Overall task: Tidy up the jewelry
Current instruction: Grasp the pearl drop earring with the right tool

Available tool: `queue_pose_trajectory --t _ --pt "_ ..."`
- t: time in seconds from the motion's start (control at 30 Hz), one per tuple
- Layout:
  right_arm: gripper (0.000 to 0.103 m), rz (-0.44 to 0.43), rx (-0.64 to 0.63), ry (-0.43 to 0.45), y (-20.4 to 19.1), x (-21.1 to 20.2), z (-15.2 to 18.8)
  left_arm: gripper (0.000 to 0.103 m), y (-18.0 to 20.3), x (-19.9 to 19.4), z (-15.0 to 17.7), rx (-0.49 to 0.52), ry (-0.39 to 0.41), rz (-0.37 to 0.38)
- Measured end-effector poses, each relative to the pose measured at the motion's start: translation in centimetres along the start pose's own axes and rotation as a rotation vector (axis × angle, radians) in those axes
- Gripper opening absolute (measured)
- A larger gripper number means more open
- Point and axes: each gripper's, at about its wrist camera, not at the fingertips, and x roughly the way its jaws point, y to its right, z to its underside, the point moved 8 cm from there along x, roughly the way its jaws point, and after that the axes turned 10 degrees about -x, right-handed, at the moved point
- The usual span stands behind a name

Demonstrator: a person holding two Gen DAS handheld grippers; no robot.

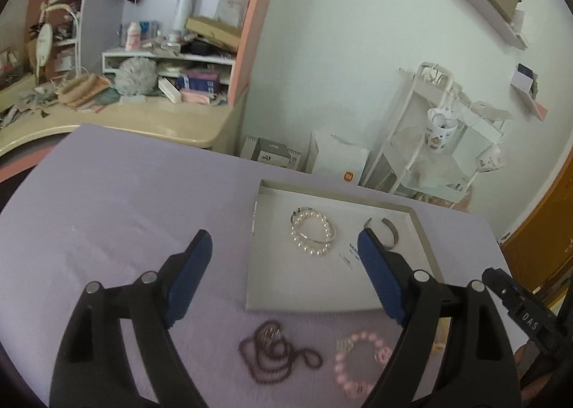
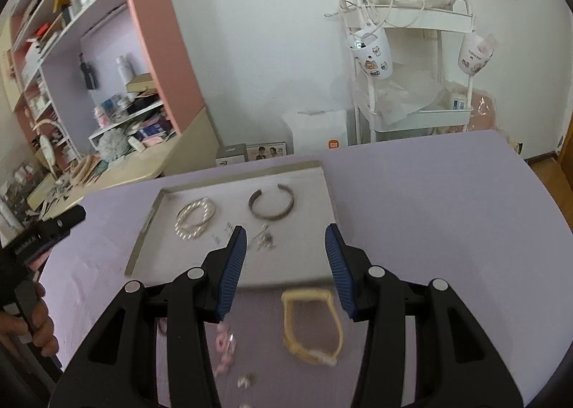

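A shallow grey tray (image 1: 315,293) (image 2: 315,200) lies on the purple table. In it are a pearl bracelet (image 1: 312,231) (image 2: 195,218), a silver cuff bangle (image 1: 392,229) (image 2: 272,203) and small earrings (image 2: 263,240). In front of the tray lie a dark bead necklace (image 1: 277,354), a pink bead bracelet (image 1: 358,361) (image 2: 225,343) and a yellow watch (image 2: 311,325). My left gripper (image 1: 284,243) is open and empty above the tray's near left part. My right gripper (image 2: 285,234) is open and empty above the tray's front edge, with the watch below it.
A small pale trinket (image 2: 246,381) lies near the table's front. A cluttered desk with shelves (image 1: 154,60) stands at the back left. A white trolley with hanging mugs (image 2: 412,60) and a white box (image 1: 340,164) stand behind the table.
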Motion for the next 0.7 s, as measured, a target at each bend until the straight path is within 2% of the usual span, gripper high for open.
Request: queue_pose_trajectory --t 0.3,0.5,0.7 --pt "0.048 -0.025 -0.044 -0.007 -2.4 -3.0 5.6 0.084 -0.9 -5.0 4.5 0.03 0.03 0.0" --pt "0.048 -0.058 -0.086 -0.051 -4.2 -3.9 9.9 0.084 -2.5 -7.5 8.1 0.012 0.013 -0.017" --pt "0.047 -0.08 -0.096 -0.103 -5.4 -3.6 12.8 0.084 -4.0 -10.2 10.9 -0.005 0.013 -0.047"
